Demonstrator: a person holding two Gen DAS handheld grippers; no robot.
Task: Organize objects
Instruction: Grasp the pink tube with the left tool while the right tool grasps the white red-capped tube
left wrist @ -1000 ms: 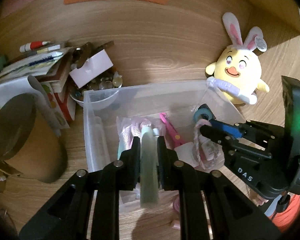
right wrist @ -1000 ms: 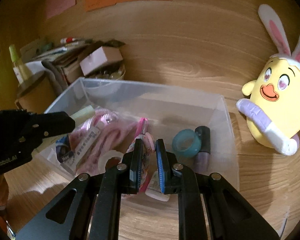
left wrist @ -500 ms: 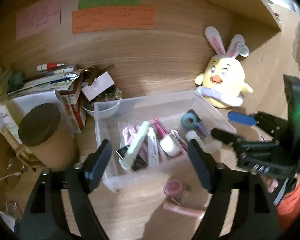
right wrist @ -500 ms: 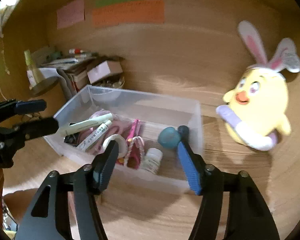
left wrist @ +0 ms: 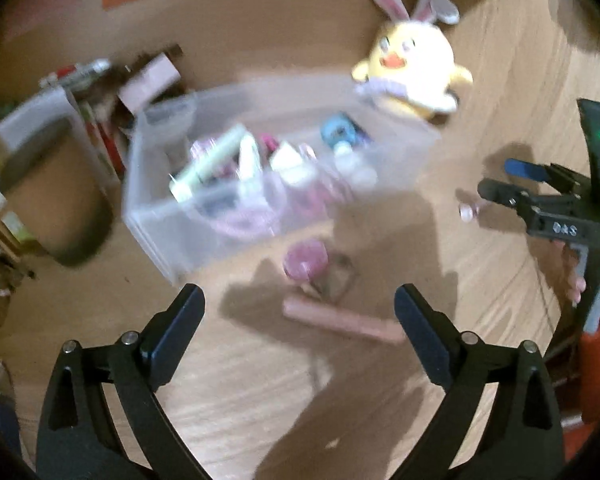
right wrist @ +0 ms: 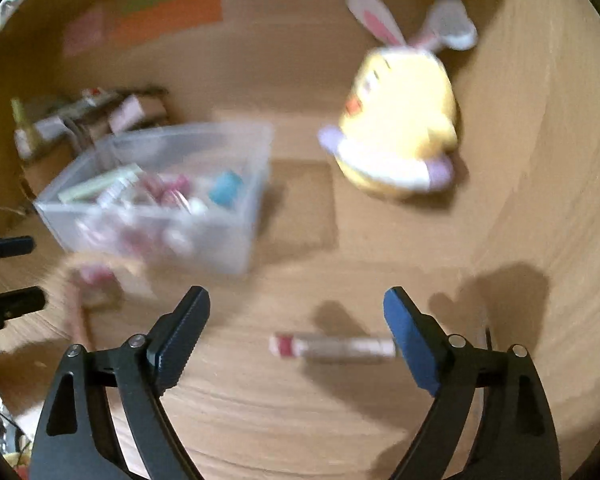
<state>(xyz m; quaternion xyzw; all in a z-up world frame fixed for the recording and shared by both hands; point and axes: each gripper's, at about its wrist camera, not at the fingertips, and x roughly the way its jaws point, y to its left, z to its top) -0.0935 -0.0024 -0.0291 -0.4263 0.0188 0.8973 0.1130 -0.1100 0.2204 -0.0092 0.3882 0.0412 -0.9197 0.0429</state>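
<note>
A clear plastic bin holds several small items, among them a pale green tube and a blue tape roll. My left gripper is open and empty, pulled back above the desk. Just ahead of it lie a pink tube and a pink round pot. My right gripper is open and empty over a small tube with a red end. It also shows at the right of the left wrist view. Both views are blurred.
A yellow bunny plush sits right of the bin. A brown cylinder, books and a small box crowd the left. Coloured notes hang on the wooden back wall.
Both grippers opened, released their items into the bin and pulled back toward me. The bin now looks farther away, and loose tubes on the desk have come into view.
</note>
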